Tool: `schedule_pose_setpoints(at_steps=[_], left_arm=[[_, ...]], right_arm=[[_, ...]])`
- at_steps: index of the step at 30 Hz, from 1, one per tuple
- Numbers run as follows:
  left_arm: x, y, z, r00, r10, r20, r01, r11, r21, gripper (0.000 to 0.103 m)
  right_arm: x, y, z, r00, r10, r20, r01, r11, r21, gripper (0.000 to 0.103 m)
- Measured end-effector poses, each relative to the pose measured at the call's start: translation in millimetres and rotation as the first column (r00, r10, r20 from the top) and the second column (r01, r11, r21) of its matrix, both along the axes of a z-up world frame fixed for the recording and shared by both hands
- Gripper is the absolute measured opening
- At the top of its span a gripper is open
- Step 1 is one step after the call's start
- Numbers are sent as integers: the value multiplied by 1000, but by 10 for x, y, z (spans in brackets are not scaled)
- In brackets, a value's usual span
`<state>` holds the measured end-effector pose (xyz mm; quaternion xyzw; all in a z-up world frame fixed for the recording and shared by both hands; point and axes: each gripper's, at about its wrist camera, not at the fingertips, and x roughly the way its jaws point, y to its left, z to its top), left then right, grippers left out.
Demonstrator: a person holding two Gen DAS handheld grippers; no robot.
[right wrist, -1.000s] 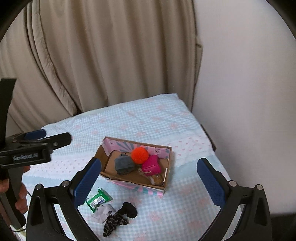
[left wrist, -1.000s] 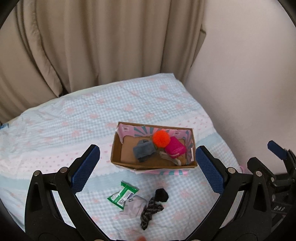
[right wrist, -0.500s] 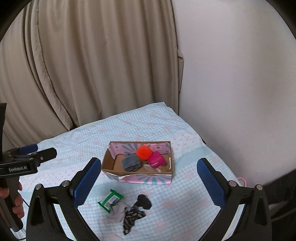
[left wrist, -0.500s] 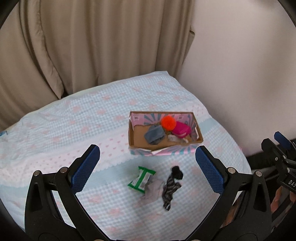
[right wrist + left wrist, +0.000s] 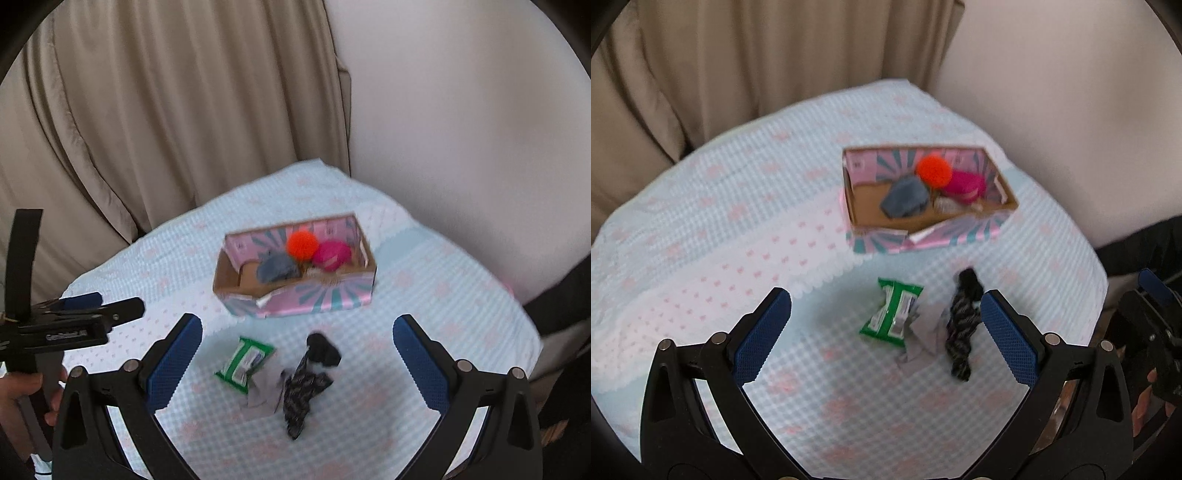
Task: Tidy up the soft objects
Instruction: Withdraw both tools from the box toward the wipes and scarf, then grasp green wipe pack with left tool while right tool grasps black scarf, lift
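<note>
Beige curtains and a pale wall back a bed covered in a light blue gingham sheet with pink motifs (image 5: 746,229). Both tools hover above it with nothing held: the left tool (image 5: 882,332) has its blue-padded jaws spread wide, and so does the right tool (image 5: 297,356).

Ahead of both tools, further along the bed, sits an open cardboard box with a pink and teal patterned outside (image 5: 317,301). It already holds a fuzzy orange pom-pom ball (image 5: 302,243), a magenta rounded soft item (image 5: 331,256) and a grey folded cloth piece (image 5: 277,268), all close together toward the box's right half.

Between the box and the tools three things lie loose on the sheet: a green and white plastic packet (image 5: 892,314) just left of centre, a pale grey crumpled scrap of fabric (image 5: 925,334) touching it, and a black and grey knitted soft piece (image 5: 962,328) against the scrap's right side, near the left tool's right pad.

The sorting looks partly done, and a fresh pick is in hand. The next move likely calls for lowering one tool over the knitted piece, which lies on or against the scrap, closing on it alone, then carrying it forward into the box's free left half.
</note>
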<state>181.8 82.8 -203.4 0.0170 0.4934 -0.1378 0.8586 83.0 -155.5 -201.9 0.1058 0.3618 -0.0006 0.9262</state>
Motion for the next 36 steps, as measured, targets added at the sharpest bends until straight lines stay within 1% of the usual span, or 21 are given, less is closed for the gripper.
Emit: schedule_pose_setpoints(at_steps=[3, 6, 9, 12, 13, 14, 15, 17, 20, 22, 23, 24, 26, 27, 28, 29, 30, 31, 33, 34, 36], left_arm=[[84, -37, -297, 999, -30, -28, 30, 999, 12, 102], [196, -104, -628, 997, -54, -56, 55, 998, 20, 101], [284, -198, -1004, 997, -60, -56, 63, 997, 48, 101], [368, -264, -1375, 996, -63, -68, 67, 997, 49, 99], [399, -292, -1532, 995, -66, -80, 70, 997, 44, 97], [431, -313, -1633, 994, -68, -90, 71, 997, 37, 93], [448, -335, -1734, 993, -71, -99, 75, 997, 32, 91], [478, -385, -1944, 991, -76, -113, 81, 996, 38, 90], [490, -452, -2197, 989, -84, -124, 91, 995, 51, 89], [505, -485, -2335, 988, -84, -132, 93, 994, 65, 86], [515, -495, -2388, 987, -83, -137, 93, 993, 67, 83], [525, -498, -2428, 987, -81, -141, 91, 994, 67, 81], [551, -510, -2493, 985, -78, -153, 88, 994, 63, 79], [561, -518, -2517, 985, -76, -156, 87, 994, 62, 77], [567, -528, -2540, 984, -78, -159, 89, 994, 60, 75], [573, -543, -2565, 983, -82, -166, 93, 994, 57, 70], [577, -557, -2583, 981, -86, -172, 97, 994, 56, 63], [580, -577, -2608, 980, -88, -176, 101, 993, 62, 61], [571, -597, -2621, 981, -92, -170, 107, 991, 81, 49], [567, -603, -2623, 981, -97, -170, 112, 990, 82, 46], [564, -602, -2621, 980, -97, -173, 113, 990, 80, 44]], right_arm=[[-2, 104, -265, 1000, -5, -23, 5, 1000, -13, 103], [47, 191, -607, 999, 7, -54, -9, 999, -37, 103], [116, 233, -927, 997, 25, -78, -28, 999, -39, 103], [202, 299, -1303, 995, 59, -85, -64, 996, -58, 103], [238, 326, -1451, 993, 71, -90, -78, 995, -69, 99], [275, 345, -1582, 992, 80, -100, -87, 993, -74, 94], [316, 360, -1707, 990, 88, -114, -96, 993, -73, 93], [377, 370, -1946, 987, 89, -134, -99, 993, -64, 91], [435, 372, -2209, 984, 88, -152, -96, 994, -46, 89], [469, 392, -2345, 982, 92, -165, -101, 994, -46, 85], [486, 397, -2407, 981, 93, -173, -102, 994, -46, 81], [498, 403, -2463, 979, 92, -182, -101, 994, -43, 80], [526, 406, -2570, 975, 95, -200, -102, 995, -22, 73], [539, 410, -2612, 973, 99, -207, -103, 995, -12, 72], [555, 415, -2658, 971, 100, -217, -103, 995, -4, 68], [566, 417, -2690, 969, 99, -225, -101, 995, 2, 63], [578, 420, -2714, 967, 98, -233, -98, 995, 9, 60], [586, 418, -2741, 965, 98, -243, -97, 995, 18, 55], [579, 427, -2759, 963, 102, -248, -100, 995, 18, 53], [572, 443, -2751, 962, 106, -250, -107, 994, 8, 51], [565, 468, -2729, 961, 116, -253, -120, 993, -1, 45]])
